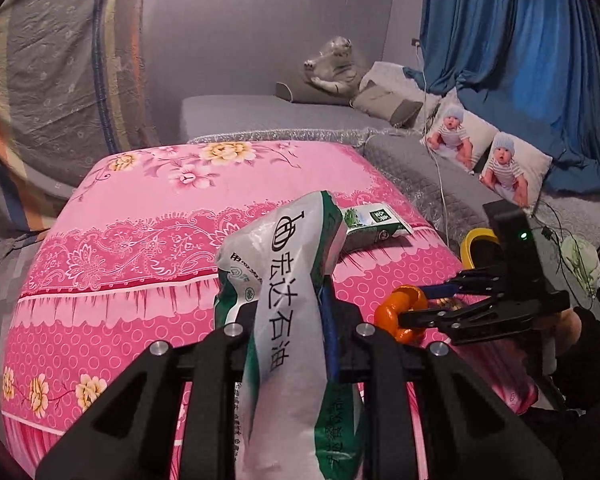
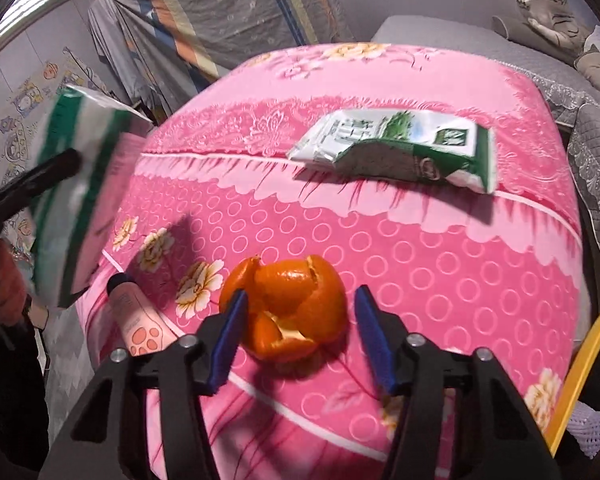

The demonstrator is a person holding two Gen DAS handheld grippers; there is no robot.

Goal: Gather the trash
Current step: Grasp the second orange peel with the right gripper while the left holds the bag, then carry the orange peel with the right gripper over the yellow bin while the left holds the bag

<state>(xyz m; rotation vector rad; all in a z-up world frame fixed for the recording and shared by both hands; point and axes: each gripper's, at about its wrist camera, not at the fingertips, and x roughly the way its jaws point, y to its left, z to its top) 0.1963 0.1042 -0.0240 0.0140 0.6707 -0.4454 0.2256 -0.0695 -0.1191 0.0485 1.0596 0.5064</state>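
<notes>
My left gripper (image 1: 290, 320) is shut on a white and green plastic bag (image 1: 288, 280) and holds it upright above the pink floral bed cover (image 1: 140, 240). The bag also shows blurred at the left of the right wrist view (image 2: 76, 200). My right gripper (image 2: 300, 316) is open with its blue pads (image 2: 228, 336) on either side of an orange peel (image 2: 292, 308) that lies on the cover. The peel and right gripper (image 1: 428, 304) show in the left wrist view too. A crumpled green and white carton (image 2: 396, 148) lies farther back on the cover.
A pink tube with a paw print (image 2: 140, 320) lies at the cover's left edge. A yellow-rimmed bin (image 1: 478, 244) stands beyond the cover's right side. Grey sofa, baby-print cushions (image 1: 480, 152), cables and a blue curtain lie behind.
</notes>
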